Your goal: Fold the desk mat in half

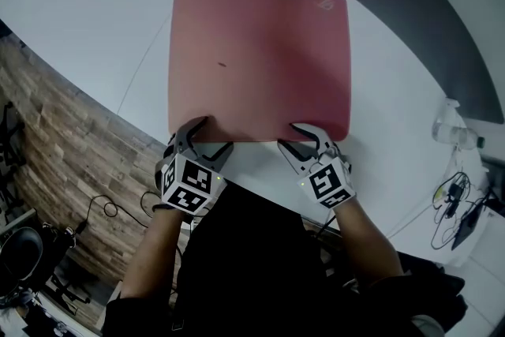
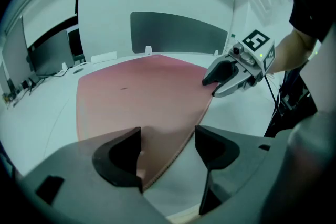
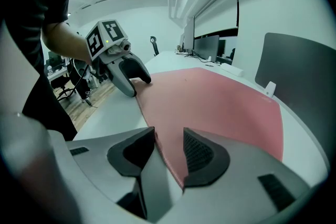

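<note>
- The pink, rectangular, soft desk mat (image 1: 260, 59) is being left flat and unfolded on the white, smooth-topped table (image 1: 118, 28), with one long edge facing the person.
- Both grippers are being held at that near edge, angled down, well apart from each other.
- The left gripper (image 1: 207, 140) is being held by the near-left corner. In the left gripper view, its jaws (image 2: 168, 149) are being kept wide apart, with the mat's (image 2: 136, 97) stitched edge running between them, close to the left pad and clear of the right pad. Bare table (image 2: 236, 113) is being seen through the rest of the gap.
- The right gripper (image 1: 296, 140) is being held further along the same edge, short of the near-right corner. In the right gripper view, its jaws (image 3: 169, 149) are being held narrower but still apart. The mat's (image 3: 220, 102) edge is being straddled, with a visible gap at the pads and no clamp on it.
- Each gripper is being caught in the other's view, its tips at the mat's edge: the right gripper (image 2: 211, 87) and the left gripper (image 3: 139, 86).
</note>
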